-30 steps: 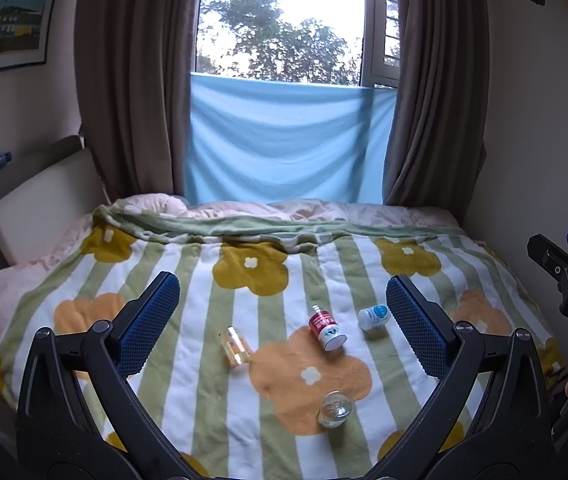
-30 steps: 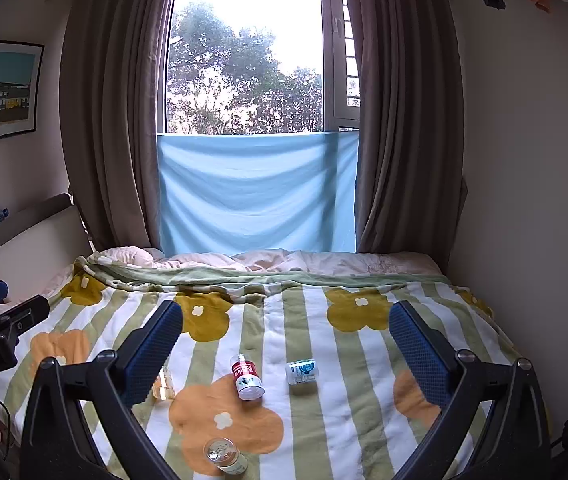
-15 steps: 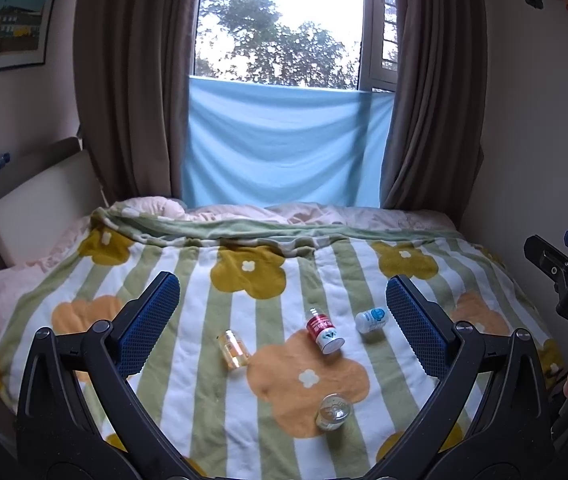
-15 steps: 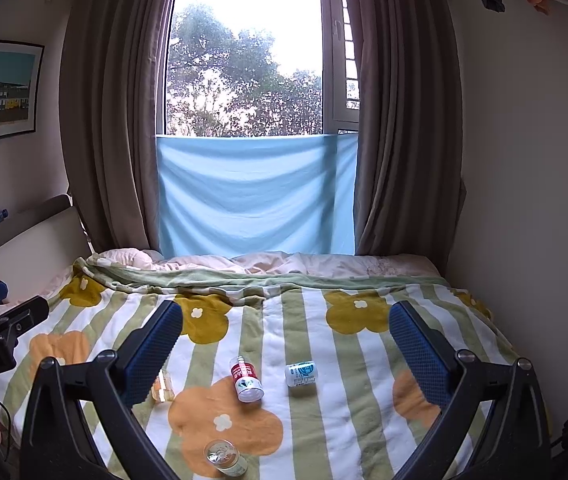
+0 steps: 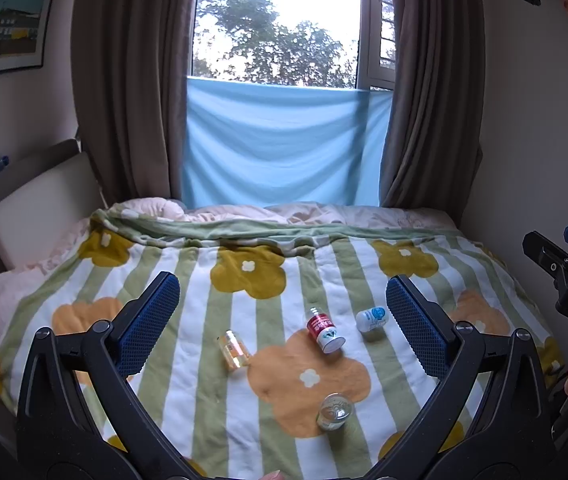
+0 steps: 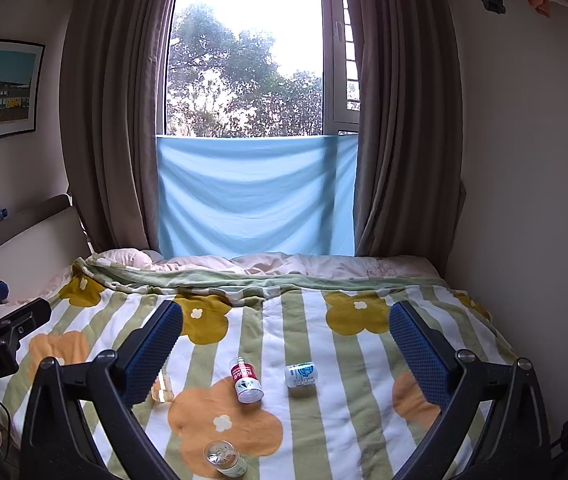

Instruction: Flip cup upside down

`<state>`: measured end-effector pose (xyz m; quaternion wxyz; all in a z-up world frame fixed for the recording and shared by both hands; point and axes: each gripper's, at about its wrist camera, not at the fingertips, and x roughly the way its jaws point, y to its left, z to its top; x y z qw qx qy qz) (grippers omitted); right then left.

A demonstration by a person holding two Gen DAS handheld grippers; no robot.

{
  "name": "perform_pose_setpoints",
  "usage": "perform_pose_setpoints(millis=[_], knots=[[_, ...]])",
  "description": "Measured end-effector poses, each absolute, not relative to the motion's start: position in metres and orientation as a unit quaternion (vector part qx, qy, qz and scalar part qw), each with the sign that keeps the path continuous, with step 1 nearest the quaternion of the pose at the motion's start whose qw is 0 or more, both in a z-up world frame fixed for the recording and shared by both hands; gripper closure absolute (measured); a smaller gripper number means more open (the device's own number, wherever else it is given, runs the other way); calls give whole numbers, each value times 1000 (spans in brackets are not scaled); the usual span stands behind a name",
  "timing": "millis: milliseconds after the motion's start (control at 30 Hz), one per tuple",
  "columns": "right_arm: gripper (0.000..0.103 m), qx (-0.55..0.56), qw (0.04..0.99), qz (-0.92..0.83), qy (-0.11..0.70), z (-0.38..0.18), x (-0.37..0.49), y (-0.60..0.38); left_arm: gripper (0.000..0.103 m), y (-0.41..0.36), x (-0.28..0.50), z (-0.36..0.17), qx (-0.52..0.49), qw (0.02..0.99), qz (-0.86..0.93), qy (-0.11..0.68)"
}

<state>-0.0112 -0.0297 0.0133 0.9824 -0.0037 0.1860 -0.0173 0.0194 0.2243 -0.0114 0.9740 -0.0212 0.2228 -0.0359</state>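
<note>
A small clear cup (image 5: 334, 411) stands on the bed, on an orange flower printed in the striped blanket (image 5: 203, 320), at the near edge, open mouth apparently facing up, though the glare on it makes this hard to confirm. In the right wrist view the cup (image 6: 223, 458) sits low and left of centre. It is not yet turned over, and neither tool touches it. The left tool (image 5: 284, 320) is released, its blue-padded fingers spread wide and held above the bedding with the cup low between them. The right tool (image 6: 286, 344) is likewise released and empty. The likely trouble is the soft, quilted surface: a cup pressed sideways could tip and roll before the fingers close, and once inverted its rim may settle unevenly and topple. Clear, smooth walls could also slip in the pads if gripped near the rim. Beyond the cup, well apart from it, lie a red-labelled bottle (image 5: 325, 330) on its side, a white bottle with a blue label (image 5: 372, 319) to its right, and a small amber bottle (image 5: 233, 349) to the left. None blocks a direct reach from the near side. A pillow (image 5: 39, 208), brown curtains (image 5: 131, 80) and a blue cloth (image 5: 279, 148) across the window lie further back.
</note>
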Motion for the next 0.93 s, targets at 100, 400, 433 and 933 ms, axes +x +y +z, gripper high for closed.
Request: perform_pose_setpoints(millis=[100,400,433,933], knots=[[0,-4,983,-17,185,13,-11,-30,0,223,20,-11,-19,974,-34,221],[0,-5,983,-17,184,13,-12,-29,0,216,20,-8,2,979,-28,204],[0,-5,983,-17,185,13,-11,-29,0,216,21,-7,3,979,-28,202],[0,-5,983,-18,184,16,-9,-32,0,217,16,-4,6,987,2,162]])
